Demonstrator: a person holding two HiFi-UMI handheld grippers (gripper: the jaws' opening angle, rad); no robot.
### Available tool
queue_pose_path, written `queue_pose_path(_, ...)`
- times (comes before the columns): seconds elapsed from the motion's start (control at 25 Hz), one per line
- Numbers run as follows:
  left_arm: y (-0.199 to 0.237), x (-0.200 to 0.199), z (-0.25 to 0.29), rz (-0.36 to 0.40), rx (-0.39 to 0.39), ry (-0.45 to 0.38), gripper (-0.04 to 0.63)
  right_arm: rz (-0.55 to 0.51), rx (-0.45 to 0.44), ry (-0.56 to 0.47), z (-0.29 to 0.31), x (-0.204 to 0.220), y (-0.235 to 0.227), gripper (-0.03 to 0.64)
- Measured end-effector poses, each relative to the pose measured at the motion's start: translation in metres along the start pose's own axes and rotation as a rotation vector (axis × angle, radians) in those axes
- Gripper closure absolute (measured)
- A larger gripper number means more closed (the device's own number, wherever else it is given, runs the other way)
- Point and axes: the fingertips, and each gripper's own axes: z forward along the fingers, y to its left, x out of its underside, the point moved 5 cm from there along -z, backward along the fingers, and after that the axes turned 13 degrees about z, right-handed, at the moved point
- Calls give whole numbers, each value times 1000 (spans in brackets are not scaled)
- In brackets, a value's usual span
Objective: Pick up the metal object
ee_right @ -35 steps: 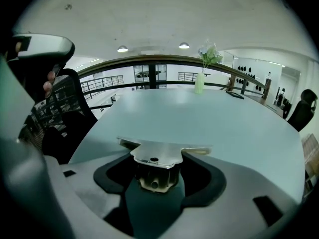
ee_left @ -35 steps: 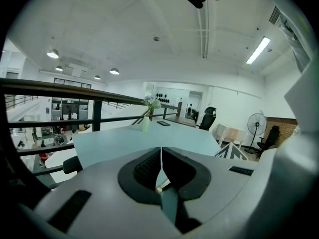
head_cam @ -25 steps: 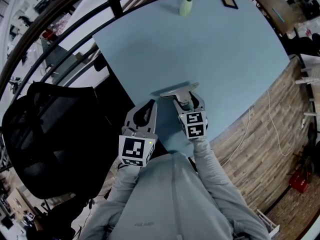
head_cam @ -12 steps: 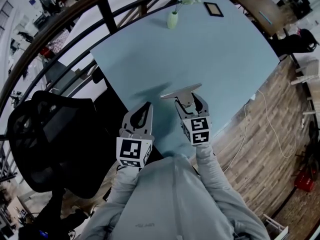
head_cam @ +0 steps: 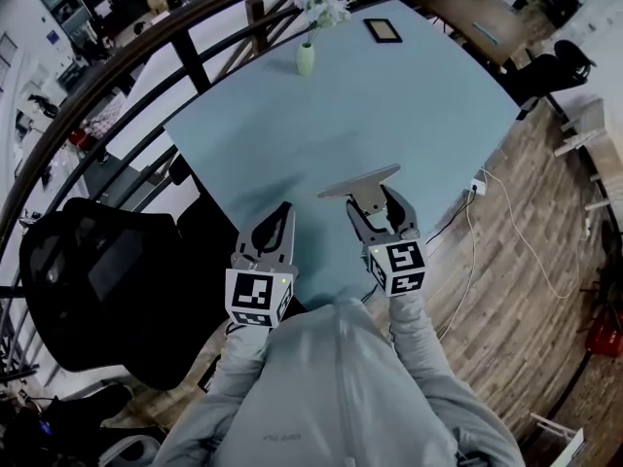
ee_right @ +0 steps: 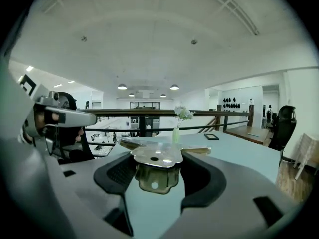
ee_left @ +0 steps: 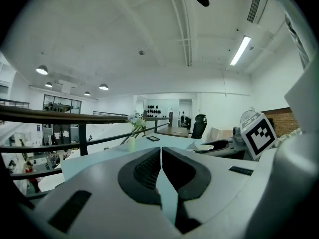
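The metal object (head_cam: 358, 181) is a flat silvery bar with a tab that has a hole in it. My right gripper (head_cam: 376, 208) is shut on that tab and holds the piece over the near part of the light blue table (head_cam: 409, 95). In the right gripper view the metal object (ee_right: 155, 157) sits between the dark pads (ee_right: 118, 172), with its bar lying across the fingertips of the right gripper (ee_right: 157, 169). My left gripper (head_cam: 280, 216) hangs beside it at the table's near edge, shut and with nothing in it. Seen in its own view, the left gripper (ee_left: 161, 158) has its jaws touching.
A pale green vase with white flowers (head_cam: 307, 56) and a small dark framed thing (head_cam: 383, 30) stand at the table's far end. A black office chair (head_cam: 97, 280) is at the left, behind a dark railing (head_cam: 185, 61). A cable (head_cam: 506, 217) trails over the wooden floor on the right.
The right gripper has drifted a little to the right with the metal object still in it. The head view has shifted, so the vase and the far table edge now sit lower in the picture.
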Motion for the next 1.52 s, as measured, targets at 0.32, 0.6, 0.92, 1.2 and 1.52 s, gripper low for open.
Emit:
queue_pose_path(0.32, -24, -21, 10, 34, 52, -39, 565, 27, 22, -112, -56, -25, -19, 325)
queue_pose_path(0.6, -41, -31, 17, 53, 104, -70, 565, 50, 42, -174, -98, -29, -31, 325)
queue_pose_path(0.92, -51, -35, 22, 61, 140, -73, 565, 54, 74, -206, -128, -28, -36, 325)
queue_pose_path(1.2, -47, -31, 23, 54, 145, -61, 565, 75, 109, -217, -132, -25, -38, 324)
queue_pose_path(1.52, -40, -23, 23, 46, 138, -53, 565, 80, 104, -208, -123, -21, -35, 325)
